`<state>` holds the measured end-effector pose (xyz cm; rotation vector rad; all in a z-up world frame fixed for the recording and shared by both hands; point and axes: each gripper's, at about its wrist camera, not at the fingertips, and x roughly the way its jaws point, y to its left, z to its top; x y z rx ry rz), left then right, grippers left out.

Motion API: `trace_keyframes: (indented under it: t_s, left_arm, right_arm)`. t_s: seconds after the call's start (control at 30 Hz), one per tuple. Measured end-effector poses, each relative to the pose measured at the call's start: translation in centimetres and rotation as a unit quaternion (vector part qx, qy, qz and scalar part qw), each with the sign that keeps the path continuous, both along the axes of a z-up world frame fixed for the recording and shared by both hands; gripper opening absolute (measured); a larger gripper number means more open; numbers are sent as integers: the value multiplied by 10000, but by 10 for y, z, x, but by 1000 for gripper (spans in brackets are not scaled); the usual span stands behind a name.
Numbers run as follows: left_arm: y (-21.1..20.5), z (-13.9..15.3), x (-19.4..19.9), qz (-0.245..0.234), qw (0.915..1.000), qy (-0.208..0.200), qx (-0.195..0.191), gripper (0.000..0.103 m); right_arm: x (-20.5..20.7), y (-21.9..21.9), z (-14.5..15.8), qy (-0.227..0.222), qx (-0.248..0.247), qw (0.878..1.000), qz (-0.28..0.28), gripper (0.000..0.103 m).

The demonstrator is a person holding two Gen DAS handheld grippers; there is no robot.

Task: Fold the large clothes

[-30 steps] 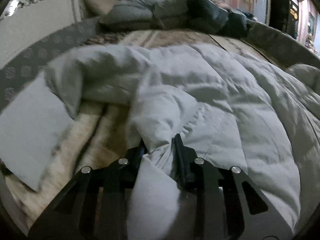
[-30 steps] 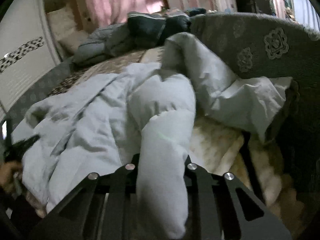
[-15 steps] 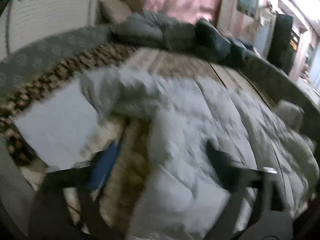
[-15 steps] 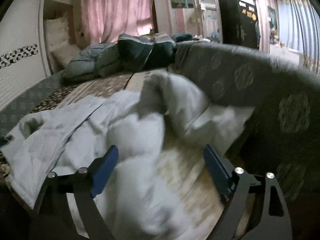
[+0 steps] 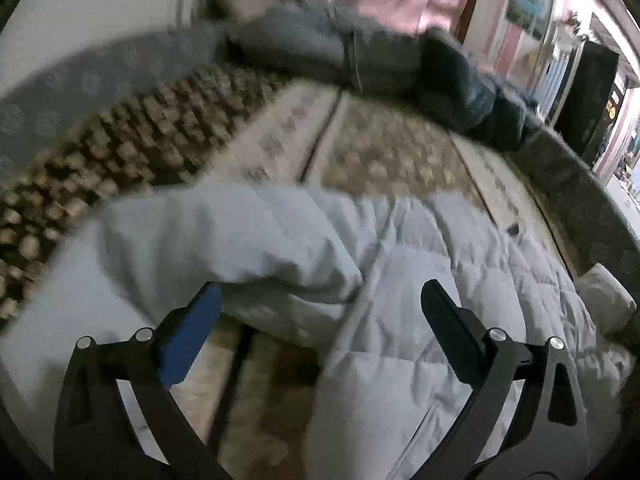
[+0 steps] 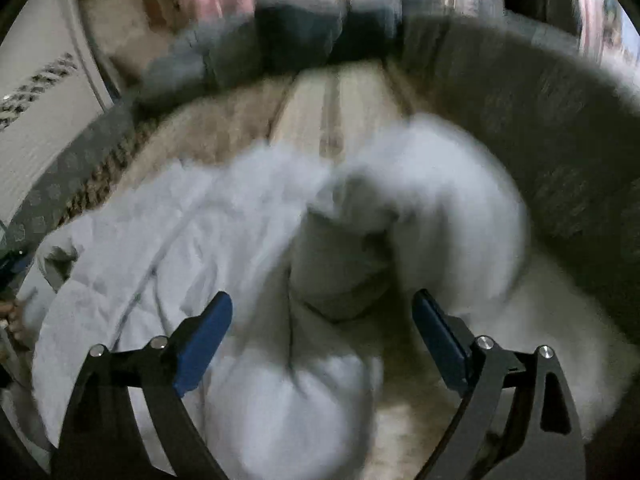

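Both grippers have let go since a second ago: the left gripper [image 5: 320, 308] and right gripper [image 6: 322, 316] now hover with jaws wide, holding nothing, above the pale padded coat [image 5: 420, 280] spread across the bed [image 5: 380, 152]. Risk, judging from the loose folds: the puffy sleeve [image 6: 340, 264] may spring back open, since nothing pins it. Left view shows the coat's quilted body and a folded-over flap [image 5: 248, 240]; the right view, heavily blurred, shows the bunched sleeve and the grey bed surround [image 6: 540, 140].
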<state>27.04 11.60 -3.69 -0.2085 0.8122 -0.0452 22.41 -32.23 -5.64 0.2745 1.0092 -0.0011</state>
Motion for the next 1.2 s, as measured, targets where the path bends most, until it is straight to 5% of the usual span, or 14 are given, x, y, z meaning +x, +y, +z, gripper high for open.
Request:
trace_keyframes:
  t_s: [0.2, 0.37, 0.4, 0.43, 0.47, 0.53, 0.57, 0.63, 0.7, 0.87, 0.97, 1.1, 1.17, 1.2]
  left_arm:
    - [-39, -67, 67, -206, 9949, 946, 278, 97]
    - [-36, -101, 112, 191, 9899, 1402, 36, 98]
    - [-35, -103, 119, 270, 9894, 1429, -55, 98]
    - [-33, -104, 123, 321, 9891, 1432, -131, 97]
    - [-32, -103, 128, 397, 9897, 1350, -261, 93]
    - [-25, -106, 134, 525, 9896, 1275, -419, 47]
    - [-20, -108, 136, 563, 9892, 1281, -440, 33]
    - [-9, -105, 136, 552, 9897, 1161, -630, 15]
    - [-11, -91, 136, 456, 9940, 899, -427, 10]
    - [-27, -19, 132, 341, 9988, -357, -40, 8]
    - [-47, 8, 132, 274, 9935, -977, 523, 8]
    - [-37, -17, 146, 370, 9978, -511, 199, 25]
    - [-35, -26, 137, 365, 9983, -407, 189, 38]
    - [-36, -27, 128, 323, 9981, -477, 206, 56]
  right_arm:
    - [37, -2, -35, 296, -357, 9987, -232, 91]
    - [51, -18, -35, -43, -161, 9981, -601, 87]
    - [54, -22, -37, -62, -97, 9980, -617, 67]
    - [58, -27, -39, -79, 9, 9982, -590, 33]
    - [62, -28, -42, -77, 55, 9987, -507, 31]
    - [67, -23, -49, -28, -55, 9996, -288, 20]
    - [66, -22, -48, -52, -162, 9996, -207, 18]
    - [68, -25, -40, -225, -274, 9991, -213, 13]
    - [70, -31, -13, -729, -642, 9944, -414, 11]
    - [81, -18, 65, -1864, -1745, 9648, -630, 10]
    - [95, -4, 75, -1911, -2434, 9492, -567, 11]
    - [104, -29, 33, -809, -1579, 9825, -564, 56]
    - [67, -36, 26, -871, -1087, 9883, -617, 73]
    - [55, -36, 25, -893, -1027, 9886, -637, 81]
